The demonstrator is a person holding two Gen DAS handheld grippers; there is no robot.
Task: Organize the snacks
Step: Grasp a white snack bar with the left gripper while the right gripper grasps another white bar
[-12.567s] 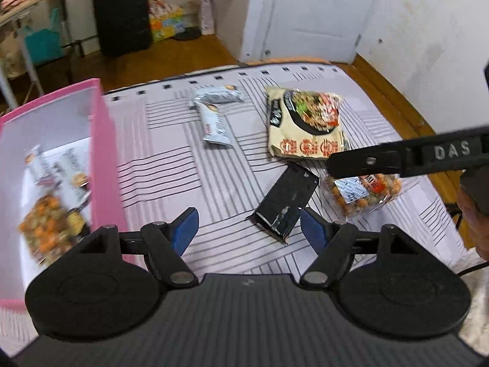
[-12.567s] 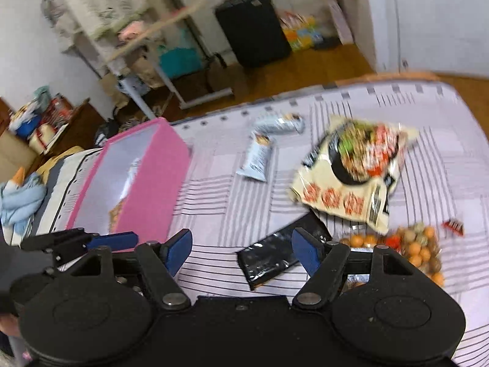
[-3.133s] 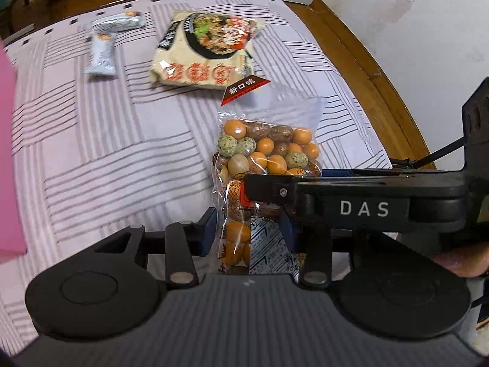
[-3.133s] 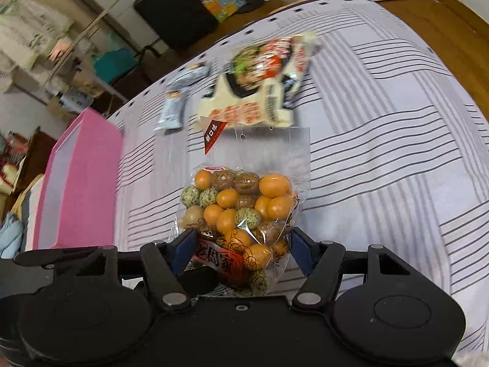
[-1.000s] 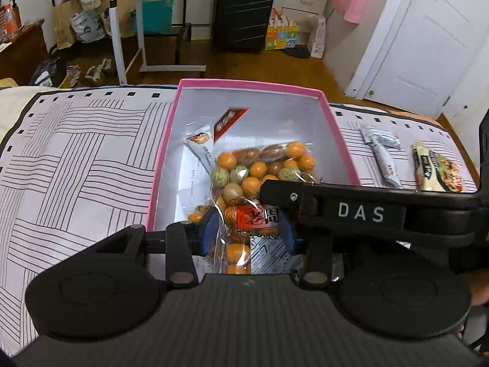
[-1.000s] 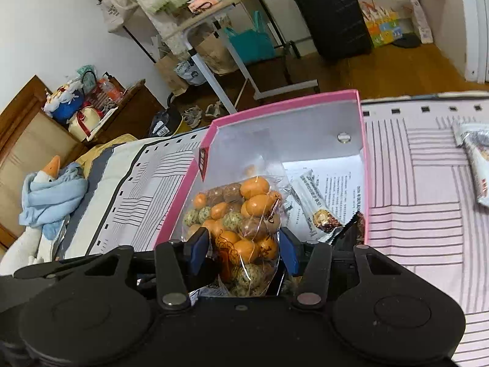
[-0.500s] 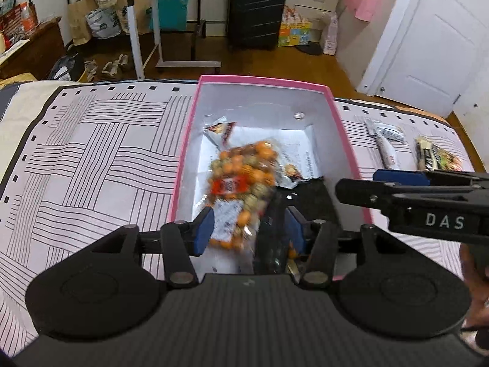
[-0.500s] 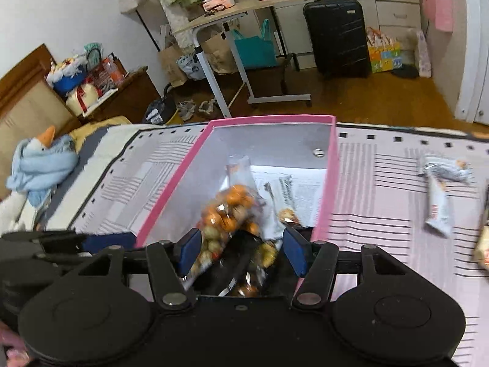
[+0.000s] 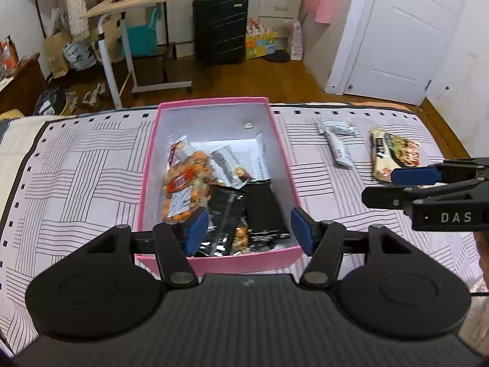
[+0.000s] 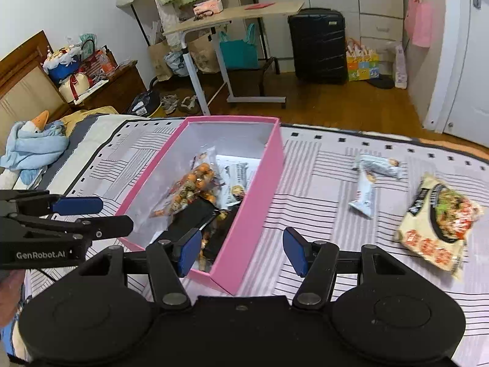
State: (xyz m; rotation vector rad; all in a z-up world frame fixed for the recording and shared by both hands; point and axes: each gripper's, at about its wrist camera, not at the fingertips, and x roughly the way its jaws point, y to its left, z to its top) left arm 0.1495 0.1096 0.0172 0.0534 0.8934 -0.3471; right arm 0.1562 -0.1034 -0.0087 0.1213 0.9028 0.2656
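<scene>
Pink box [image 9: 284,150], frame centre, holds nut bag [image 9: 186,188]; both grippers [image 9: 249,229] [image 10: 241,249] are held wide open, empty. Noodles [image 10: 437,223], right, judged next.

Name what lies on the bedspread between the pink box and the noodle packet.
Two grey snack bar wrappers lie between the pink box and the noodle packet, touching neither; the right wrist view shows it best.
</scene>
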